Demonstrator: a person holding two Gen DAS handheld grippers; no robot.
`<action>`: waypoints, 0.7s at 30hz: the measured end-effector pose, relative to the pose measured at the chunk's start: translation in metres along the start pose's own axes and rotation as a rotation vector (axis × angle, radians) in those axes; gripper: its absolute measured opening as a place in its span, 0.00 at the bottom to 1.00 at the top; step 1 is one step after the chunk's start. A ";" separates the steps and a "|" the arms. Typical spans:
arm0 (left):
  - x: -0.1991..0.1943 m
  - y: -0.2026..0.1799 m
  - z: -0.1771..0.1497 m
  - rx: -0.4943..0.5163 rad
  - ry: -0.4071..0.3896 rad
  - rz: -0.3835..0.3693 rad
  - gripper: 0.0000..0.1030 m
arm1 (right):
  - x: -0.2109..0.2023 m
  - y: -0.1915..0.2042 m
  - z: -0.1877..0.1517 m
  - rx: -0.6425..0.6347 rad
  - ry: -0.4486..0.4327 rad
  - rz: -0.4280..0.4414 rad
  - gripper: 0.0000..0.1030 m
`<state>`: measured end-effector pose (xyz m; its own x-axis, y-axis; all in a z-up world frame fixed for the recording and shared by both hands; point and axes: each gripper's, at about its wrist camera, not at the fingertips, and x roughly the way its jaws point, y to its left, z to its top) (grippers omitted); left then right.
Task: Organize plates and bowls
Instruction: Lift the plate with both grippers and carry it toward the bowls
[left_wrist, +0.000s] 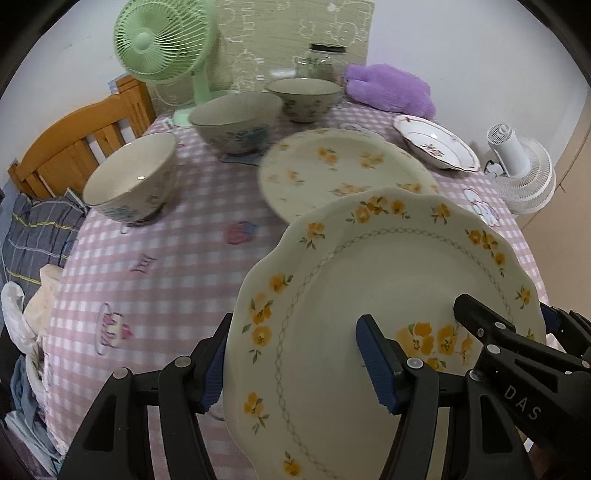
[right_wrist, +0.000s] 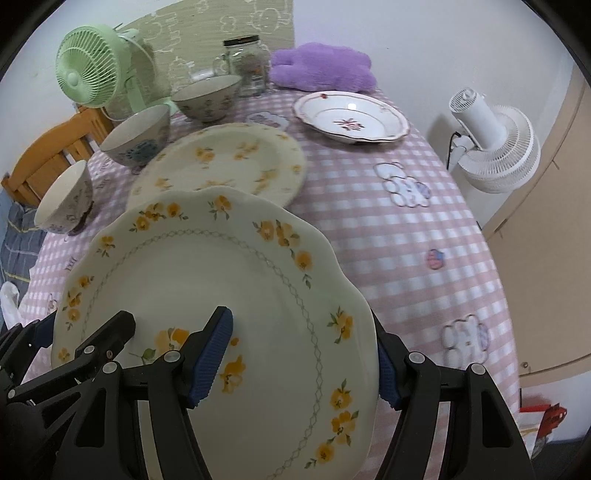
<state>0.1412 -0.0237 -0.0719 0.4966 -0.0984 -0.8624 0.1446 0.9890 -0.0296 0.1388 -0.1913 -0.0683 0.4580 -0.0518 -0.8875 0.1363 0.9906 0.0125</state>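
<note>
A cream scalloped plate with yellow flowers (left_wrist: 388, 295) (right_wrist: 221, 280) is held above the table by both grippers, one on each side. My left gripper (left_wrist: 295, 365) is shut on its left rim. My right gripper (right_wrist: 303, 362) is shut on its right rim. A second yellow-flowered plate (left_wrist: 332, 166) (right_wrist: 221, 158) lies flat on the table just beyond. A white plate with red trim (left_wrist: 436, 142) (right_wrist: 351, 114) lies at the far right. Three bowls (left_wrist: 133, 181) (left_wrist: 236, 120) (left_wrist: 304, 96) stand in a row at the left and back.
The table has a pink checked cloth (left_wrist: 166, 258) (right_wrist: 406, 240). A green fan (left_wrist: 162, 40), a glass jar (left_wrist: 327, 61) and a purple plush (left_wrist: 388, 86) stand at the back. A white fan (right_wrist: 495, 144) stands off the right edge. A wooden bed frame (left_wrist: 74, 144) is left.
</note>
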 end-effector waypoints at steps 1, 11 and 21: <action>0.000 0.007 0.000 0.000 0.001 0.002 0.64 | 0.000 0.007 0.000 0.000 -0.001 0.002 0.70; 0.006 0.072 -0.007 0.003 0.016 0.017 0.64 | 0.013 0.074 -0.002 0.004 0.013 0.024 0.70; 0.016 0.121 -0.017 -0.016 0.050 0.018 0.64 | 0.024 0.126 -0.012 -0.005 0.040 0.028 0.70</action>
<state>0.1520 0.0965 -0.0981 0.4559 -0.0756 -0.8868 0.1223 0.9923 -0.0217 0.1563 -0.0666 -0.0941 0.4258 -0.0188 -0.9046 0.1193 0.9922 0.0355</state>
